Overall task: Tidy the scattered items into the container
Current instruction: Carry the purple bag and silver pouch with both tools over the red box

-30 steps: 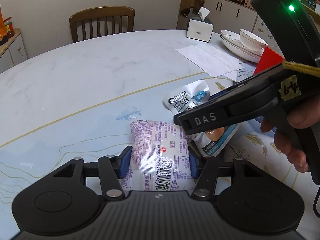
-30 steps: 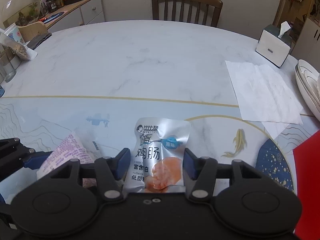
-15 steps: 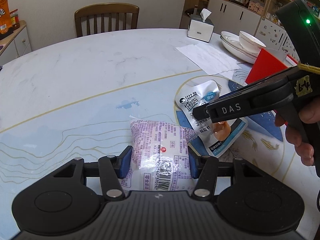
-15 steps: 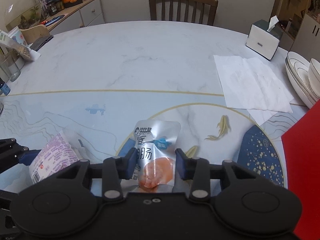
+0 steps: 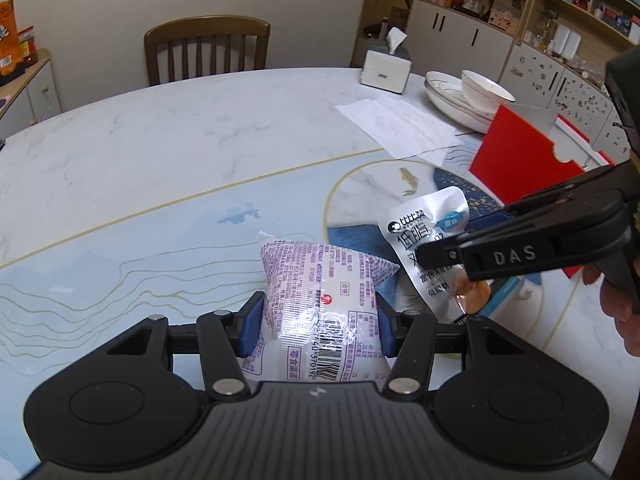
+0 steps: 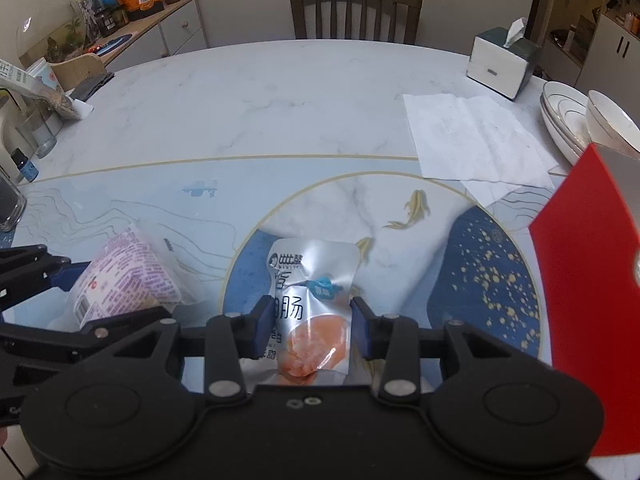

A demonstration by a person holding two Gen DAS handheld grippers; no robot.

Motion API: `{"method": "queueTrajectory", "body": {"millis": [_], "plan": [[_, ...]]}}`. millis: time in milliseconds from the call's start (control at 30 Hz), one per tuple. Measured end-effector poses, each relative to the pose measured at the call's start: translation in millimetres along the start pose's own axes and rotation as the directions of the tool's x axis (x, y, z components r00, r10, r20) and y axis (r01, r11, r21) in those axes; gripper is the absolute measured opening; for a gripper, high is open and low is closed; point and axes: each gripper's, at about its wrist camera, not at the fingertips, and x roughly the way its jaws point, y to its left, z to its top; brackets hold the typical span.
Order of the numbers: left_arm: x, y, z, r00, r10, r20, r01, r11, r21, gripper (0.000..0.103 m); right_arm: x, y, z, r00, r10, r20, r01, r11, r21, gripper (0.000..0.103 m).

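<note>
Marble-print surface (image 5: pixel 168 148), dining rm: L gripper (image 5: pixel 318 322) jaws clenched on purple-print snack bag (image 5: pixel 320 300), R gripper (image 6: pixel 312 322) jaws clenched on silver sausage pouch (image 6: pixel 312 280), both packets near front edge w/ far ends free, prob. so they can be carried in one go. Red container (image 6: pixel 592 280) at right edge; its inside is not visible, contents can't tell.

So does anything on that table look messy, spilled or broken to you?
Nothing spilled or broken. The purple-printed snack packet sits between the left gripper fingers and the silver chicken sausage pouch in the right gripper, both intact. The only untidy thing is a crumpled white paper sheet lying loose beside the stacked bowls.
</note>
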Motion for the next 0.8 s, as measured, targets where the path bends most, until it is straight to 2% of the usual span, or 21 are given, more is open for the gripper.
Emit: {"method": "queueTrajectory", "body": {"millis": [400,800], "plan": [[-28.6,-39.2,12.5,0.999,-0.022,0.041,0.020,0.998,0.052,0.054,-61.4,-18.9,-24.1,0.998,0.011,0.054,-0.013,0.999,0.032,0.039],[-30.4,-117.0,28.4,0.998,-0.026,0.052,0.025,0.999,0.025,0.054,-117.5,-92.5,-49.4,0.993,0.046,0.111,-0.053,0.997,0.061,0.039]]}}
